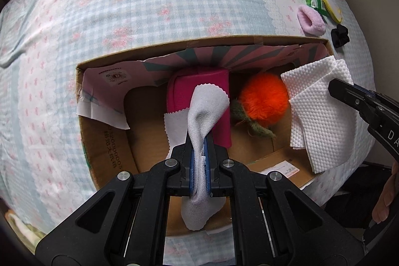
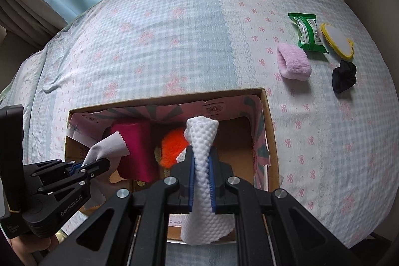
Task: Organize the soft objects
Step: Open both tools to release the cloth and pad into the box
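left gripper [image 1: 199, 161] is clamped tight on a grey cloth [image 1: 207, 106], which sticks up betw. the pads and hangs over the cardboard box [image 1: 104, 141]. right gripper [image 2: 201, 173] pinches a white paper towel [image 2: 202, 141] the same way, above the box's right half. inside the box: a magenta case [image 1: 199, 91] w/ an orange pompom [image 1: 264, 96] just beside it. well apart on the bedsheet [image 1: 124, 4] lie a pink scrunchie [image 2: 294, 62], black scrunchie [image 2: 343, 76], green packet [image 2: 309, 31] & yellow-rimmed pad [image 2: 336, 40].
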Tool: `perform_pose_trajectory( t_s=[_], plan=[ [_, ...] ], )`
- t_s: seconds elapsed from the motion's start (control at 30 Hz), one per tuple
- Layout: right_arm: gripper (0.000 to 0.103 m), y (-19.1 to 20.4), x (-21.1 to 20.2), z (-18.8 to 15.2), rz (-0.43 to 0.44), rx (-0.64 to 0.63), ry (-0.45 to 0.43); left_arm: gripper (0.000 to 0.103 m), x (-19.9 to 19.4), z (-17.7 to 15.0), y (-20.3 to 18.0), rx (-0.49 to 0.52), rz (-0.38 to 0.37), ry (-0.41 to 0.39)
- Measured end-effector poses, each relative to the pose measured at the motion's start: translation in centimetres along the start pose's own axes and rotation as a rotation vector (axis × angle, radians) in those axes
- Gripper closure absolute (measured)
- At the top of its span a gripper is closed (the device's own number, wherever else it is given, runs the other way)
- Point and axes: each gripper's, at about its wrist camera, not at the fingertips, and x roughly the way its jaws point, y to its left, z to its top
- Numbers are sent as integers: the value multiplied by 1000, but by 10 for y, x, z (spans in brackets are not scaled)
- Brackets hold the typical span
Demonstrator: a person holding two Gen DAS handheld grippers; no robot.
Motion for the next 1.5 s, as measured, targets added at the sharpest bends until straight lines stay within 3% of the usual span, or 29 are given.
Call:
perform_pose_trajectory(
  t_s=[0.1, 0.13, 0.17, 0.2, 0.23, 0.27, 0.3, 0.6, 0.97, 1.03, 1.23, 1.5],
  plan=[
    [94, -1, 6, 4, -5, 5, 21, 96, 3, 1, -9, 33, 12, 11],
    [94, -2, 8, 6, -3, 9, 32, 81, 3, 0, -12, 48, 15, 16],
    [93, -2, 10, 7, 3, 13, 39, 36, 3, -2, -14, 60, 19, 14],
    [79, -3, 12, 9, 23, 20, 40, 9, 3, -4, -16, 69, 18, 5],
    [40, -4, 13, 9, 46, 29, 41, 0, 0, -6, -17, 73, 6, -13],
    [14, -5, 14, 10, 54, 38, 39, 0, -2, -9, -18, 72, -3, -19],
    [0, -5, 14, 11, 56, 41, 38, 0, -2, -10, -18, 72, -7, -11],
    [0, -11, 20, 7, 83, 44, 59, 0, -3, -16, -17, 39, -7, -5],
    [0, -1, -10, -1, 66, 7, -10, 0, -41, -30, -14, 10, 4, -75],
    [0, 0, -21, -3, 55, -8, -32, 0, -53, -35, -16, 9, 37, -86],
    [0, 3, -68, -15, 41, -41, -89, 0, -104, -53, -17, -34, 31, -175],
    [0, 4, -152, -33, -17, -68, -207, 0, -189, -76, -26, -78, 62, -357]
  ],
)
